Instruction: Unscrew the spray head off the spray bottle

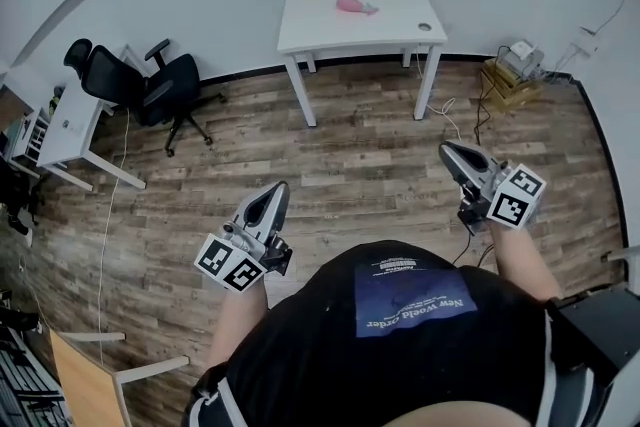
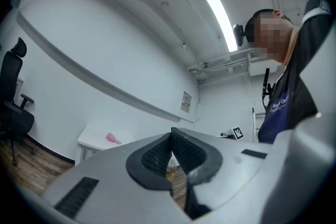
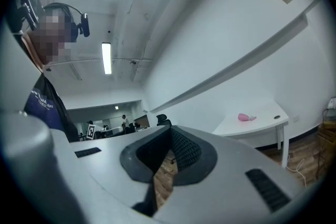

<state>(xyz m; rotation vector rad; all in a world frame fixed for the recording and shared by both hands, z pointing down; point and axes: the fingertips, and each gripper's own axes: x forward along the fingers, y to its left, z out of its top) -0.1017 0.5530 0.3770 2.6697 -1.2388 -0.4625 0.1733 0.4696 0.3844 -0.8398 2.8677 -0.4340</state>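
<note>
A pink spray bottle lies on its side on a white table against the far wall. The same bottle shows small in the left gripper view, and small at the right in the right gripper view. My left gripper is held over the wooden floor, well short of the table, shut with nothing in it. At the right, my right gripper is likewise shut and empty, far from the bottle. Both point toward the table.
Two black office chairs stand at the left beside a white desk. A box with a device and cables sit on the floor right of the table. Wooden floor lies between me and the table.
</note>
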